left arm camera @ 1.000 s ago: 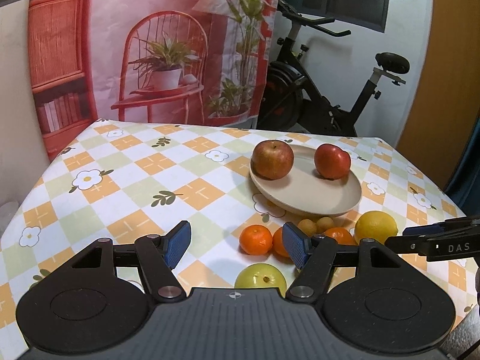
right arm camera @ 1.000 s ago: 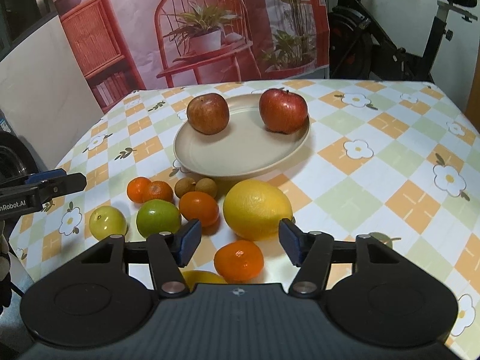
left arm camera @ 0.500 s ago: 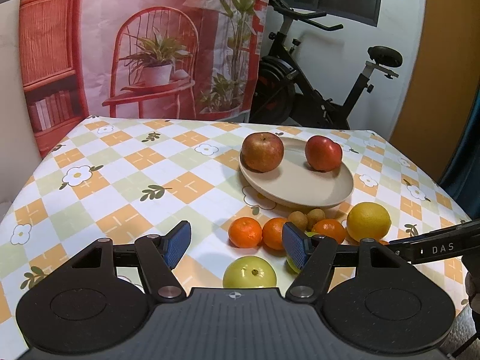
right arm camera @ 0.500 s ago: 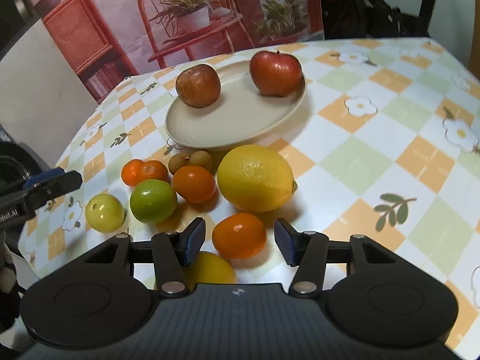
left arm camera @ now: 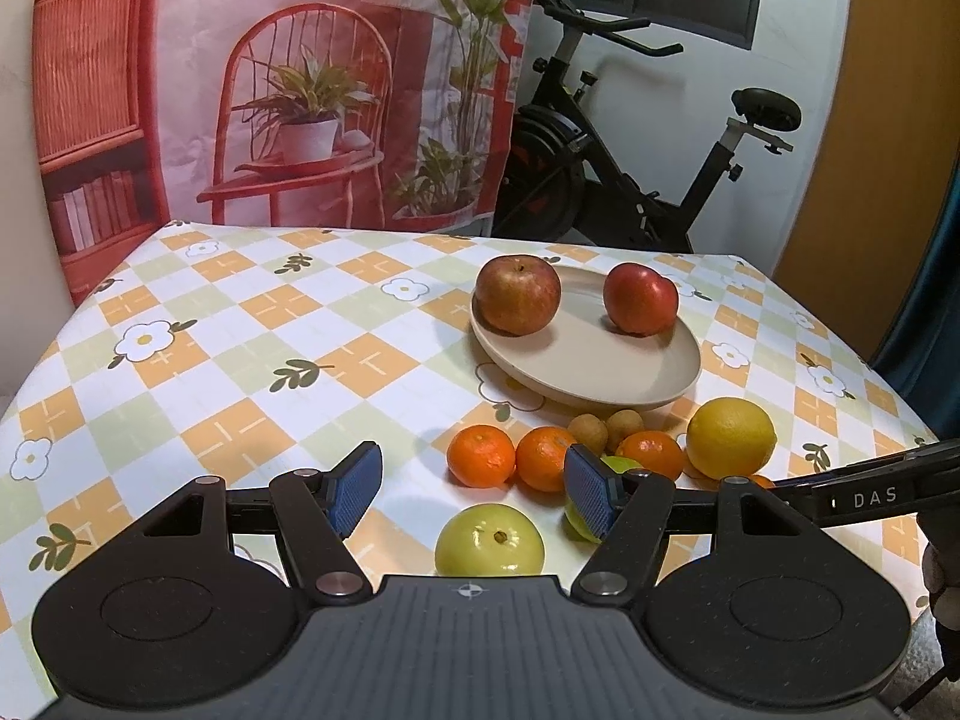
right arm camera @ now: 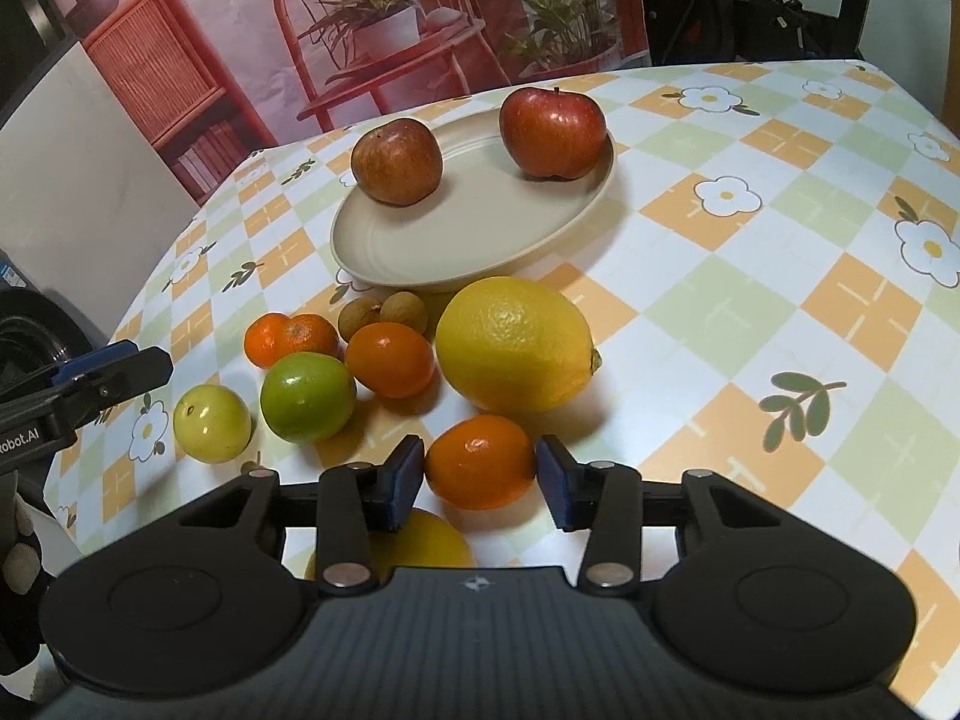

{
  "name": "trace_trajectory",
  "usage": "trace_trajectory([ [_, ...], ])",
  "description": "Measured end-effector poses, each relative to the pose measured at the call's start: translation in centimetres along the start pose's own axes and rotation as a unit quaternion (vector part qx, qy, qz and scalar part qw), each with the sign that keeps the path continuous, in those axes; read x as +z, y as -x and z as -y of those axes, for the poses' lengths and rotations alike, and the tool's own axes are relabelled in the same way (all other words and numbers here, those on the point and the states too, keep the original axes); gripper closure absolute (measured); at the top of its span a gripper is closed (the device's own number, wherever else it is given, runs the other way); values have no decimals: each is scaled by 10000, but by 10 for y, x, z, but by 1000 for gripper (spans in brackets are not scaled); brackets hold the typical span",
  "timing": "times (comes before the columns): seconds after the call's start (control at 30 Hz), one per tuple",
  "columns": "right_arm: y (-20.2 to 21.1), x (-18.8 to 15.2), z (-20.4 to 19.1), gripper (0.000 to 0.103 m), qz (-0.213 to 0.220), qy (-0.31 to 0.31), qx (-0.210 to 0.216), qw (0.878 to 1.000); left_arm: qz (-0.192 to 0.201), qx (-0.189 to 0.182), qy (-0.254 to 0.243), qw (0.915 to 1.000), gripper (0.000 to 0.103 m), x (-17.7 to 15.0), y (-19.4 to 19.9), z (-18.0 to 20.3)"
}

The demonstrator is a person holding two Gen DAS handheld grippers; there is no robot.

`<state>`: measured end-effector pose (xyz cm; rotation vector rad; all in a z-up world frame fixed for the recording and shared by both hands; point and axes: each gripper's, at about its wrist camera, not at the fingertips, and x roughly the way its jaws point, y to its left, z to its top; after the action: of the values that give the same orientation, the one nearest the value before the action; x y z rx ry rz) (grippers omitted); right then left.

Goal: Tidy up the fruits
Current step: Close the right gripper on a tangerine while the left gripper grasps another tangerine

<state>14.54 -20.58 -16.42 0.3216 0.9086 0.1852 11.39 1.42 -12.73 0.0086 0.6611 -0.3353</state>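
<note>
A beige plate point(right arm camera: 480, 240) holds a brownish apple point(right arm camera: 397, 161) and a red apple point(right arm camera: 553, 133). Below it lie a large lemon point(right arm camera: 515, 343), several small oranges, two brown longans point(right arm camera: 384, 315), a green fruit point(right arm camera: 307, 396) and a pale yellow-green fruit point(right arm camera: 211, 423). My right gripper point(right arm camera: 478, 480) is open, its pads on either side of an orange point(right arm camera: 480, 461) without clamping it. My left gripper point(left arm camera: 474, 483) is open above the pale yellow-green fruit point(left arm camera: 489, 545). The plate point(left arm camera: 594, 369) and both apples also show in the left wrist view.
The table has a checked flower-print cloth point(left arm camera: 240, 360). A printed backdrop point(left arm camera: 270, 78) and an exercise bike point(left arm camera: 630, 168) stand behind the far edge. A yellow fruit point(right arm camera: 432, 543) lies half hidden under my right gripper.
My right gripper has moved forward and down, so the orange now sits between its pads, and the jaws have narrowed. My left gripper has drawn back and shifted slightly.
</note>
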Motion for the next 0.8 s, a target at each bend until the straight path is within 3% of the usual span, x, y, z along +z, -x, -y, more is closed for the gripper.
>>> trace_trajectory([
  [0.2, 11, 4, -9, 59, 215, 174, 94, 9996, -33, -142, -121, 9998, 34, 1, -3, 5],
  [0.4, 30, 16, -17, 59, 567, 340, 211, 9976, -164, -466, -282, 9984, 41, 8, -14, 16],
  [0.53, 38, 28, -15, 59, 759, 433, 163, 9960, -334, -808, -381, 9954, 52, 12, -28, 27],
  [0.8, 41, 47, 10, 59, 986, 414, -148, 9942, -561, -1061, -913, 9886, 53, 21, -56, 58],
])
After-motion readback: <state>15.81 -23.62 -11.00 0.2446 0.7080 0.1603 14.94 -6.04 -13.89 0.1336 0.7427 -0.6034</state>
